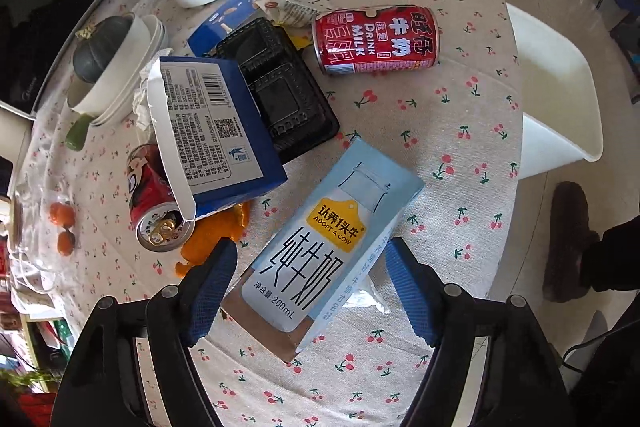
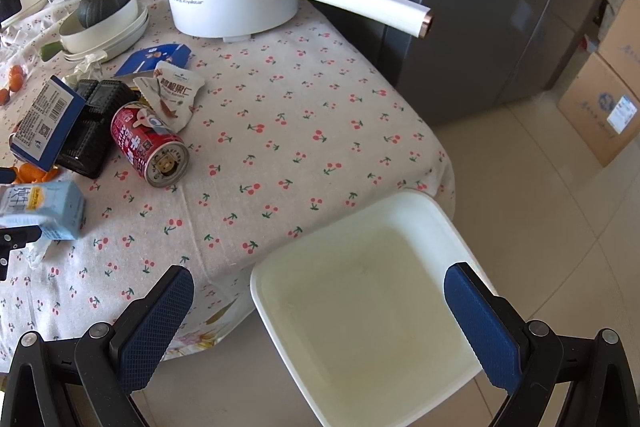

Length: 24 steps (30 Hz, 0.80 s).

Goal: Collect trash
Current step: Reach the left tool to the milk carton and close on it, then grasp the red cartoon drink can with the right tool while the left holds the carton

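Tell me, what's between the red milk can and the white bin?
Nothing but bare cherry tablecloth. The right wrist view shows it best: the red milk can lies on its side, and the white bin sits past the table edge.

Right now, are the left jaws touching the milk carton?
Apart. In the left wrist view the left gripper straddles the milk carton with its jaws open; tablecloth shows between each blue pad and the carton's sides.

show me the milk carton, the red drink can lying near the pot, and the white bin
milk carton (image 1: 320,251), left wrist view, on its printed front face.
red drink can (image 1: 374,41), left wrist view, on its side label.
white bin (image 2: 360,291), right wrist view, on its inner floor.
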Available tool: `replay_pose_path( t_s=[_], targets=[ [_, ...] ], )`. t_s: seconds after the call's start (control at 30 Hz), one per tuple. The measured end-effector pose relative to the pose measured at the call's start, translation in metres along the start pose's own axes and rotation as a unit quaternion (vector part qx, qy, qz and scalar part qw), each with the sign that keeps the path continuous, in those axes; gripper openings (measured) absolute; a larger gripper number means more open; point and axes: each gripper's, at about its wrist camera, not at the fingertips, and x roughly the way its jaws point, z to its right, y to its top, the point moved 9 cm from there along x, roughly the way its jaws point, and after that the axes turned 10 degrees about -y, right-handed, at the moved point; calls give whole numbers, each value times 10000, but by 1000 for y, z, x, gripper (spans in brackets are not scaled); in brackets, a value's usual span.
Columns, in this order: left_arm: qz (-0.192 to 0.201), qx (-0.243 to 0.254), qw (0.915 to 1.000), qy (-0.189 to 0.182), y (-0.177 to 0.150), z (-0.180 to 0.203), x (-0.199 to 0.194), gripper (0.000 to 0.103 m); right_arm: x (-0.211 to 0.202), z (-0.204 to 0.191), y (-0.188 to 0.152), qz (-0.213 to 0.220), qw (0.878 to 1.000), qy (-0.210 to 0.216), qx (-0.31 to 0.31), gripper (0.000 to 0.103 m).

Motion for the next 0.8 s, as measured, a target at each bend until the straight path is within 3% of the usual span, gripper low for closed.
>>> replay_pose_path(
  t_s=[0.13, 0.23, 0.33, 0.47, 0.53, 0.67, 0.8],
  targets=[
    [-305, 189, 9992, -166, 3, 9, 14, 79, 2, 3, -1, -15, 10000, -32, 24, 103],
    [-485, 65, 9986, -193, 1, 13, 25, 76, 6, 5, -1, -53, 10000, -65, 7, 103],
    [-332, -213, 9985, -383, 1, 12, 24, 65, 9, 5, -1, -83, 9999, -70, -9, 103],
    [83, -680, 9964, -503, -4, 9, 8, 59, 7, 2, 1, -63, 10000, -38, -1, 103],
    [362, -1053, 9919, -615, -8, 6, -5, 58, 6, -2, 2, -58, 10000, -3, -1, 103],
    [935, -1879, 9740, -848, -23, 2, -35, 57, 4, -18, 4, -93, 9997, 214, -49, 103],
    [1181, -2389, 9615, -673, -43, 1, -56, 57, -1, -46, 11, -67, 9987, 458, -232, 103]
  ],
)
